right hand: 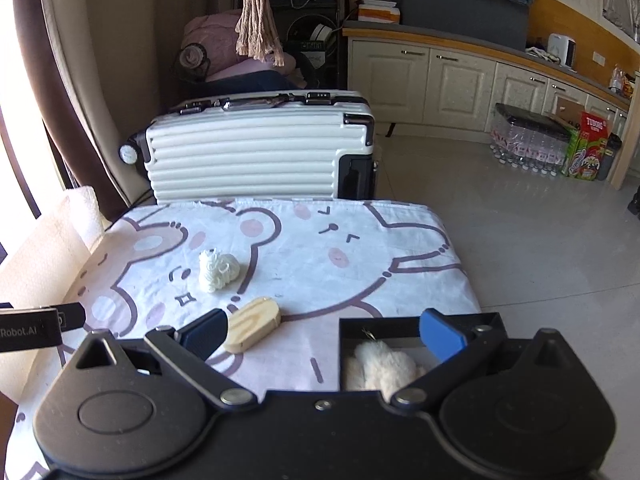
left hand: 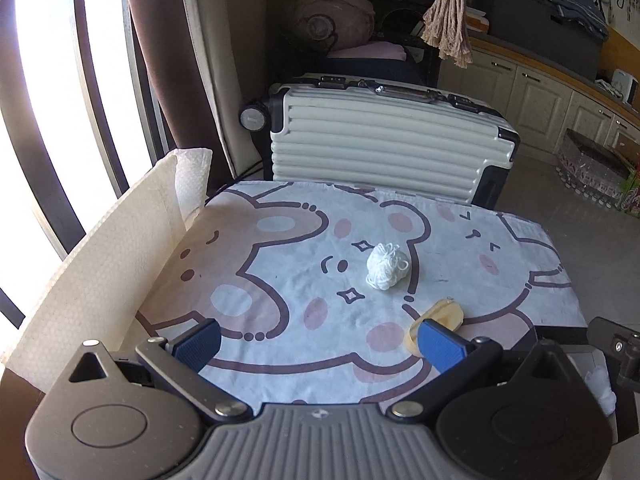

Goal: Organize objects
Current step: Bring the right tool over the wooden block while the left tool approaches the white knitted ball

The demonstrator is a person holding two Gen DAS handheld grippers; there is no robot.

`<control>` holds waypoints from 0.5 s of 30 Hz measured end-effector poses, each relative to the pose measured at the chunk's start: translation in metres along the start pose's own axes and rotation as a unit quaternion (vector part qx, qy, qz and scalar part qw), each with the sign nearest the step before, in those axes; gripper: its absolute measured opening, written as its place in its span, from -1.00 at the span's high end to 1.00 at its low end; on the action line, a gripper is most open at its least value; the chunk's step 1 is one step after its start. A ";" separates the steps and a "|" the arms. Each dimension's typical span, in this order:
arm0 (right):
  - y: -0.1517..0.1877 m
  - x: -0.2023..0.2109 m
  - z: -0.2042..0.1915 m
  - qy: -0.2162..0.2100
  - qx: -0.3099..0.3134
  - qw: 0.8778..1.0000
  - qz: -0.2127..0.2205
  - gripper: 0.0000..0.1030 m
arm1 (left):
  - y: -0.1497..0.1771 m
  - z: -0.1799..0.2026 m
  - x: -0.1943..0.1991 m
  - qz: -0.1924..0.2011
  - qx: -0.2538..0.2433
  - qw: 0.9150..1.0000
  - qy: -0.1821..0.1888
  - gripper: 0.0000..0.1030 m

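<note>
Both claws hang low over the near edge of the surface with fingers spread and nothing between them: the right claw sits between the wooden oval piece at its left finger and the black box under its right finger, likely because the box is where things go. A fluffy white toy already lies inside. From the left claw, the ball of white yarn lies farther out on the cartoon-bear cloth, apart from the wooden piece.

The fluffy white toy in the black box is half hidden
</note>
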State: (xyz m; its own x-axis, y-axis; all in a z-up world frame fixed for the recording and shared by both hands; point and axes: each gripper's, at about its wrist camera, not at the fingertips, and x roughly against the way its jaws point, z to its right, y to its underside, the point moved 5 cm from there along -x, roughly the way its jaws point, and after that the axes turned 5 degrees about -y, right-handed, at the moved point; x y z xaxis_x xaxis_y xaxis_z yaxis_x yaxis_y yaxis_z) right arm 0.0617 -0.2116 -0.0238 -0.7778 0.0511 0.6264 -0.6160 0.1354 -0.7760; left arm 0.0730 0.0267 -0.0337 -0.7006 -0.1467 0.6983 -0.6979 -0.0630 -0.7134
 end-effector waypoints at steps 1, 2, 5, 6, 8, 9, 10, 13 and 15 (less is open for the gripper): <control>-0.001 -0.003 -0.002 0.001 0.003 1.000 0.002 -1.00 | -0.002 -0.001 -0.002 0.007 0.003 1.000 -0.002 -1.00; -0.001 -0.007 -0.004 0.001 0.006 1.000 0.001 -1.00 | -0.004 -0.001 -0.004 0.014 0.007 1.000 -0.005 -1.00; -0.001 -0.021 -0.009 -0.003 0.009 1.000 -0.009 -1.00 | -0.010 -0.004 -0.011 0.033 0.017 0.999 -0.011 -1.00; -0.001 -0.025 -0.011 -0.005 0.007 1.000 -0.013 -1.00 | -0.012 -0.005 -0.014 0.038 0.020 0.999 -0.012 -1.00; 0.000 -0.037 -0.012 -0.005 0.000 1.000 -0.024 -1.00 | -0.014 -0.006 -0.021 0.044 0.024 0.999 -0.014 -1.00; 0.000 -0.042 -0.012 -0.005 -0.006 1.000 -0.031 -1.00 | -0.015 -0.005 -0.026 0.046 0.026 0.999 -0.014 -1.00; 0.001 -0.049 -0.012 -0.006 -0.013 0.999 -0.039 -1.00 | -0.016 -0.005 -0.029 0.047 0.028 0.998 -0.014 -1.00; 0.005 -0.071 -0.011 -0.021 -0.040 0.996 -0.076 -1.00 | -0.018 -0.004 -0.043 0.048 0.032 0.998 -0.017 -1.00; 0.008 -0.083 -0.010 -0.034 -0.066 0.993 -0.090 -1.00 | -0.019 -0.003 -0.052 0.046 0.031 0.998 -0.022 -1.00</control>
State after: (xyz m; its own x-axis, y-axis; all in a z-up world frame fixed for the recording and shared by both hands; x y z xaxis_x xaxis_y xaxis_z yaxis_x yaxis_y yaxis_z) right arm 0.1225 -0.2053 -0.0806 -0.6661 -0.0520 0.7440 -0.7276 0.2647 -0.6329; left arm 0.1224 0.0389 -0.0561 -0.7532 -0.1987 0.6271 -0.6190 -0.1086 -0.7779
